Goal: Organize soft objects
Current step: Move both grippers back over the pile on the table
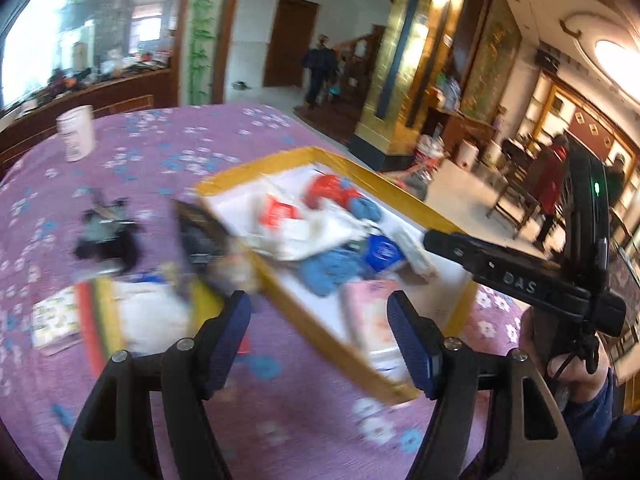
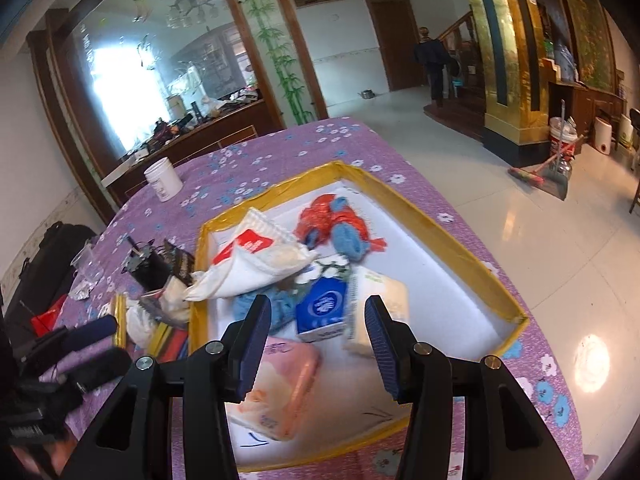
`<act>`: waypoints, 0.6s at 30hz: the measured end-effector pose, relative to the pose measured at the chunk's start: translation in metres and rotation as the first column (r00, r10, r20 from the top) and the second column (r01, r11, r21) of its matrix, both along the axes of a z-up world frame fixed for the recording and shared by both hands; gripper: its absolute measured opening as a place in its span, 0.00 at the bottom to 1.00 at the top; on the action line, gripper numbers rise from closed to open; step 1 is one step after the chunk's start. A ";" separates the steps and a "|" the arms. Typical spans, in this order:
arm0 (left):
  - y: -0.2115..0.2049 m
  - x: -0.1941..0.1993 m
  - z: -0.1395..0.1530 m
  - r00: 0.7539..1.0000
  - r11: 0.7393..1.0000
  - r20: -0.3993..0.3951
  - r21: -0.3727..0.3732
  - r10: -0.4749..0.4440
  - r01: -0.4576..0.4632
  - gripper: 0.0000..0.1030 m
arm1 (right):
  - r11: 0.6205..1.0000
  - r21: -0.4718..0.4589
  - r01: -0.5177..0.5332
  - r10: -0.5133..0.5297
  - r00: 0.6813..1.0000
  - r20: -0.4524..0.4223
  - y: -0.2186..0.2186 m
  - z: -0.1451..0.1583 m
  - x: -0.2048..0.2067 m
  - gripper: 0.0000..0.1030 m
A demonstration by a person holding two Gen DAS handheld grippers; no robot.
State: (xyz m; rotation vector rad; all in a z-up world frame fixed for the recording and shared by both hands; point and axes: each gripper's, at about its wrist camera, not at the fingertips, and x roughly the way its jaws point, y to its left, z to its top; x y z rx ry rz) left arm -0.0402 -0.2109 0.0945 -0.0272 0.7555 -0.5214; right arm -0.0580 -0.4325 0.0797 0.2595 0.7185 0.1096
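A white tray with a yellow rim (image 2: 440,216) (image 1: 384,184) lies on the purple flowered tablecloth. It holds a white cloth (image 2: 256,264) (image 1: 312,236), a red and blue soft toy (image 2: 336,220) (image 1: 336,192), a blue tissue pack (image 2: 320,312) (image 1: 382,252), a pink wipes pack (image 2: 280,384) (image 1: 372,320) and a cream pack (image 2: 384,292). My right gripper (image 2: 320,344) hovers open above the tissue pack and the pink pack, touching nothing. My left gripper (image 1: 324,340) is open over the tray's near left rim with nothing between its pads. The left wrist view is blurred.
A white cup (image 2: 162,184) (image 1: 76,132) stands at the table's far left. A smaller yellow-edged box (image 2: 120,320) with cloth and several dark items (image 1: 108,236) lie left of the tray. The table drops to tiled floor on the right, where a broom (image 2: 540,176) lies.
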 end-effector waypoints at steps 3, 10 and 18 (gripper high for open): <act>0.037 0.001 0.004 0.997 0.997 0.013 -0.015 0.073 -0.073 0.75 | 0.999 -0.010 -0.031 0.031 1.000 0.000 0.013 0.000 0.001 0.52; 0.124 0.024 -0.006 0.974 0.975 -0.044 -0.014 0.222 -0.223 0.75 | 0.996 -0.025 -0.091 0.090 0.996 -0.011 0.038 -0.003 0.003 0.52; 0.196 0.095 -0.039 0.928 0.951 -0.233 -0.031 0.292 -0.307 0.75 | 0.993 -0.026 -0.114 0.114 0.993 -0.015 0.045 -0.005 -0.001 0.52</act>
